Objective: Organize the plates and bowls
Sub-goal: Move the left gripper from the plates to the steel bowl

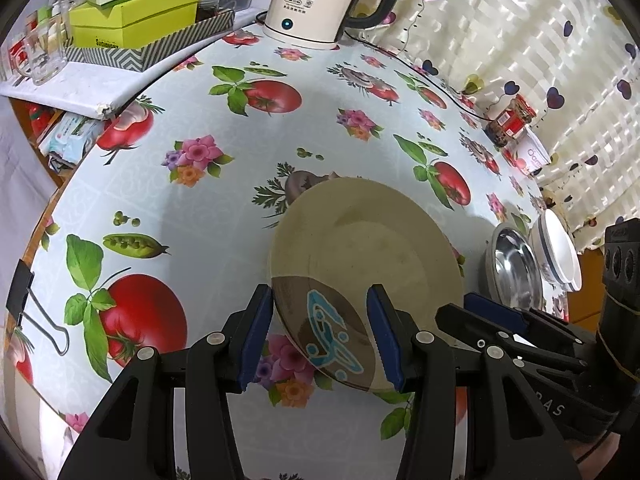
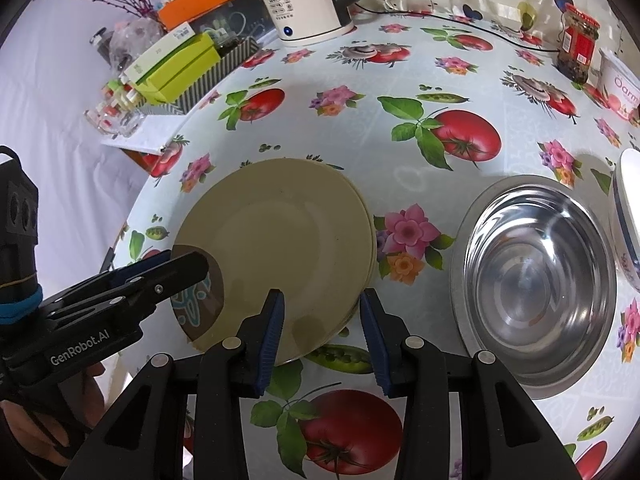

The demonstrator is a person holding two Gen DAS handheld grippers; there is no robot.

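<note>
Left wrist view: we see left tool (image 1: 320, 336) with fingers either side of cream plate (image 1: 360, 248) rim; we cannot tell if it squeezes. Plate lies near tabletop (image 1: 224, 208) middle. Right tool (image 1: 476, 308) sits at plate's right side.

Right wrist view: right tool (image 2: 322, 328) straddles near rim of plates (image 2: 280, 240); grip unclear. Steel bowl (image 2: 536, 280) just beside plates, white bowl (image 2: 628, 224) at tabletop's right edge.
</note>
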